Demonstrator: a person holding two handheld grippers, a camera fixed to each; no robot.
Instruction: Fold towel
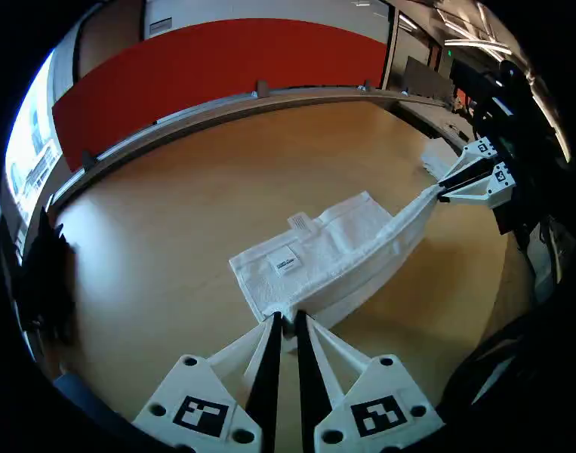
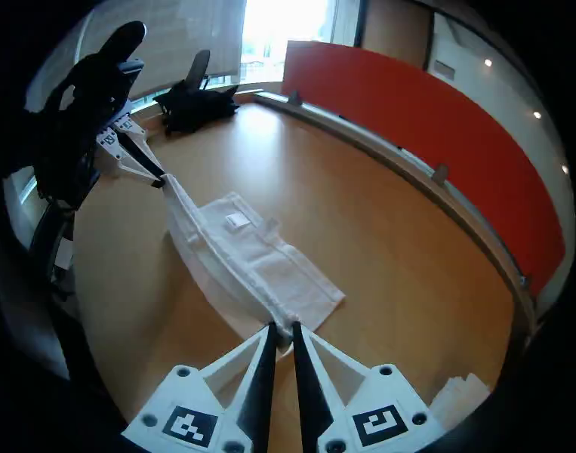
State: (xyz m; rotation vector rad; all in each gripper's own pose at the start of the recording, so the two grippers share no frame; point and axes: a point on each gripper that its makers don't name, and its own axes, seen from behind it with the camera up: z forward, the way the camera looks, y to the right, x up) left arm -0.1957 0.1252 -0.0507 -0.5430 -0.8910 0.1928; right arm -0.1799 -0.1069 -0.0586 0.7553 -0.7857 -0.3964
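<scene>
A white towel [image 1: 325, 253] lies partly on the wooden table [image 1: 197, 196], with a label patch facing up. Its near long edge is lifted and stretched between both grippers. My left gripper [image 1: 286, 325] is shut on one corner of that edge. Farther off in the left gripper view, the right gripper [image 1: 445, 190] pinches the opposite corner. In the right gripper view, the towel [image 2: 250, 260] runs from my right gripper [image 2: 282, 332], shut on its corner, up to the left gripper [image 2: 161, 181] at the far end.
A red partition [image 1: 220, 64] runs along the table's far edge. A dark bag [image 2: 193, 106] and a chair sit at one end of the table. Folded white cloth [image 2: 461, 396] lies near the right gripper, seen also as cloth [image 1: 438, 157] in the left gripper view.
</scene>
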